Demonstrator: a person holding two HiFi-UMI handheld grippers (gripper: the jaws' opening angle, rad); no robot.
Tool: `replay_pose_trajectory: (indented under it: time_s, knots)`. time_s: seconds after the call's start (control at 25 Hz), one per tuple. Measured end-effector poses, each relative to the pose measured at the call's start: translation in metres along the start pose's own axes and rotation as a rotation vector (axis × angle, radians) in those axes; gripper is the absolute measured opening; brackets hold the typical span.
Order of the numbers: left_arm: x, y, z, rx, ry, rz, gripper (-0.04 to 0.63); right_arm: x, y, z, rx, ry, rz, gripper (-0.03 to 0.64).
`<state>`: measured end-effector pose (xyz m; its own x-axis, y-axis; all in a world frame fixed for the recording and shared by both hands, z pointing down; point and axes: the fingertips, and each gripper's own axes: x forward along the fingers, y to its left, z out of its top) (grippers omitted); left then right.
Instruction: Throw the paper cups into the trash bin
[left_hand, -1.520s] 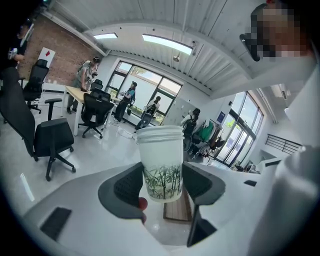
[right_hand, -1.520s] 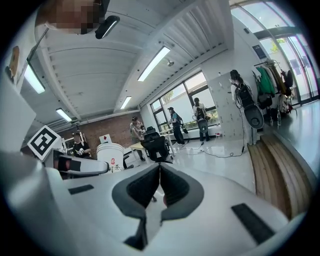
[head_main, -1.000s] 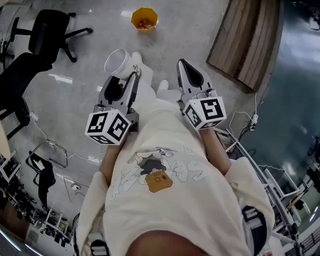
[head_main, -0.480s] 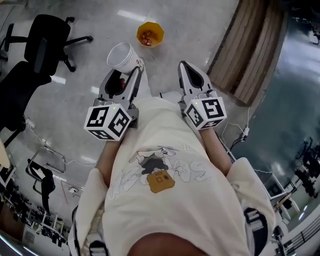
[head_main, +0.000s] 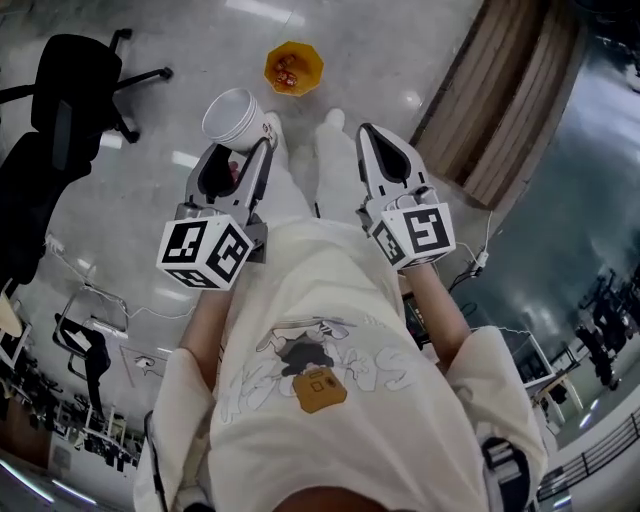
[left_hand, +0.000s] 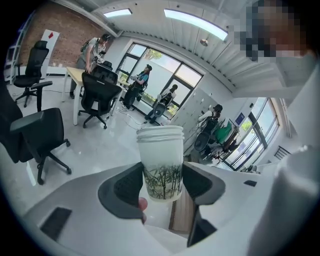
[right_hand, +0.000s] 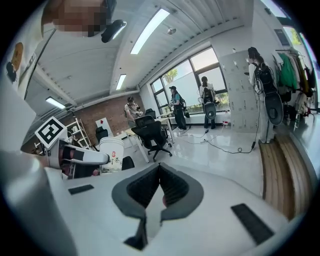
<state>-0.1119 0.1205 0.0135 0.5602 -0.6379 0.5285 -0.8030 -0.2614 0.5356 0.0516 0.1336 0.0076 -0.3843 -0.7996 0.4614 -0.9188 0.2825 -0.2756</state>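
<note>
Left tongs (head_main: 243, 152): closed on the paper cup (head_main: 232, 118); in the left gripper view the two dark pads (left_hand: 131, 184) press the cup's lower half from 9 and 3 o'clock, with no gap on either side.
Left tongs, own view (left_hand: 162, 179): the paper cup (left_hand: 161, 159) stands upright between the jaws, mouth at 12 o'clock, base just below the pad line.
Paper cup, look: white, with a green bamboo print on the lower wall and layered rim lines at the mouth.
Paper cup, head view: it sticks out past the jaw tips at the 12 o'clock end of the left tongs, its open mouth turned up toward the camera, held in the air above the floor (head_main: 150, 190).
Right tongs (head_main: 370, 135): jaws pressed together, nothing between them; the right gripper view shows the pads meeting in a closed V (right_hand: 159, 174).
Right tongs to cup: well apart, the cup lying at about 10 o'clock from the right jaw tips in the head view; the right gripper view shows the cup (right_hand: 112, 152) at 9 o'clock beside the left tongs (right_hand: 75, 157).
Trash bin (head_main: 292, 68): orange, open-topped, on the floor at roughly 1 o'clock from the cup, apart from it; small reddish items lie inside.
Office chair (head_main: 70, 70): black, at 9 to 10 o'clock of the cup.
Wooden platform (head_main: 520, 90): at 2 o'clock of the right tongs.
</note>
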Motion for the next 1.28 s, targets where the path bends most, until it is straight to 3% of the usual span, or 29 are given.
replay_pose_trajectory:
  time_s: [0.36, 0.56, 0.76, 0.92, 1.28]
  knots:
    - [0.102, 0.027, -0.023, -0.069, 0.051, 0.090, 0.256, 0.064, -0.073, -0.020, -0.087, 0.117, 0.087, 0.008]
    - [0.146, 0.043, -0.057, -0.095, 0.107, 0.119, 0.256, 0.103, -0.090, -0.048, -0.101, 0.163, 0.168, 0.008]
    - [0.199, 0.078, -0.093, -0.092, 0.154, 0.132, 0.255, 0.157, -0.110, -0.090, -0.107, 0.206, 0.197, 0.008]
    - [0.240, 0.111, -0.123, -0.090, 0.201, 0.138, 0.256, 0.203, -0.122, -0.126, -0.034, 0.243, 0.210, 0.008]
    - [0.310, 0.187, -0.198, -0.122, 0.265, 0.168, 0.256, 0.295, -0.156, -0.229, -0.045, 0.293, 0.191, 0.008]
